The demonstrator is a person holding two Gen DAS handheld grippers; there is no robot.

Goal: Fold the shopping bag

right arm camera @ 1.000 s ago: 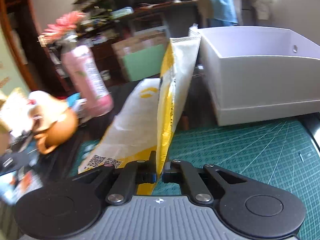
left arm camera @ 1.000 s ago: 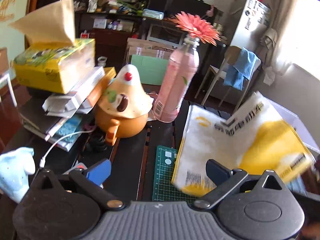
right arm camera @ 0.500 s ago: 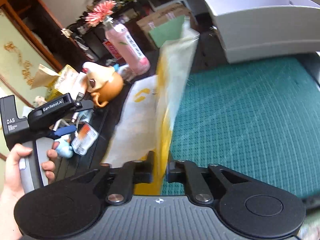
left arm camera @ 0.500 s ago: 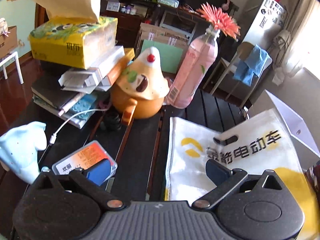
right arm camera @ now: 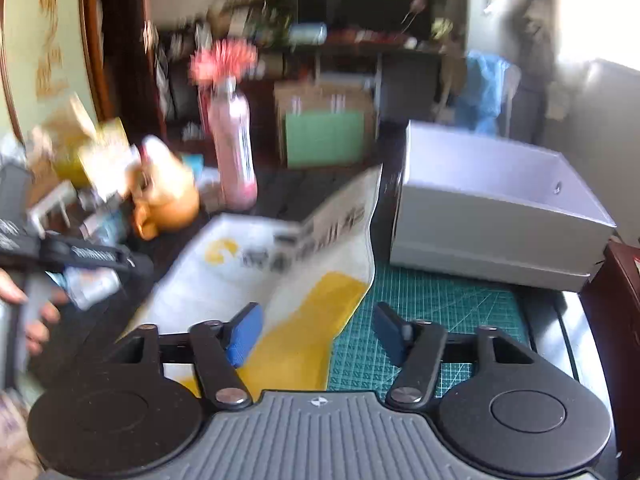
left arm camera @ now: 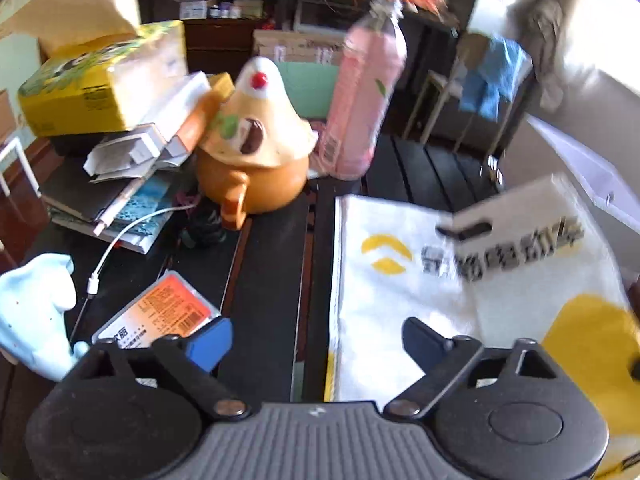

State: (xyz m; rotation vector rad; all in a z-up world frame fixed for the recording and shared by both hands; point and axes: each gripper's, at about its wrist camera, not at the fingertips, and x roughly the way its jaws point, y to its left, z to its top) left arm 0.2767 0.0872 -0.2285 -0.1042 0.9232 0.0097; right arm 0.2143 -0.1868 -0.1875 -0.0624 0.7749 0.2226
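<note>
Right gripper (right arm camera: pixel 316 332) agape | bag (right arm camera: pixel 248 264) | hand (right arm camera: pixel 32 312) only right-view

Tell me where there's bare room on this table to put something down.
Bare green mat between the bag and the white box; a dark strip between bag and card case. Crowded around the pot and bottle.

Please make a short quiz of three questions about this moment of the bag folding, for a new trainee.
1. True or false: the right gripper is shut on the shopping bag.
2. Which stands beside the orange pot? A) pink bottle B) kettle C) lamp
3. Fill in: the green cutting mat lies in front of the white ____.

Key:
1. False; its fingers are open.
2. A, the pink bottle.
3. Box.
</note>
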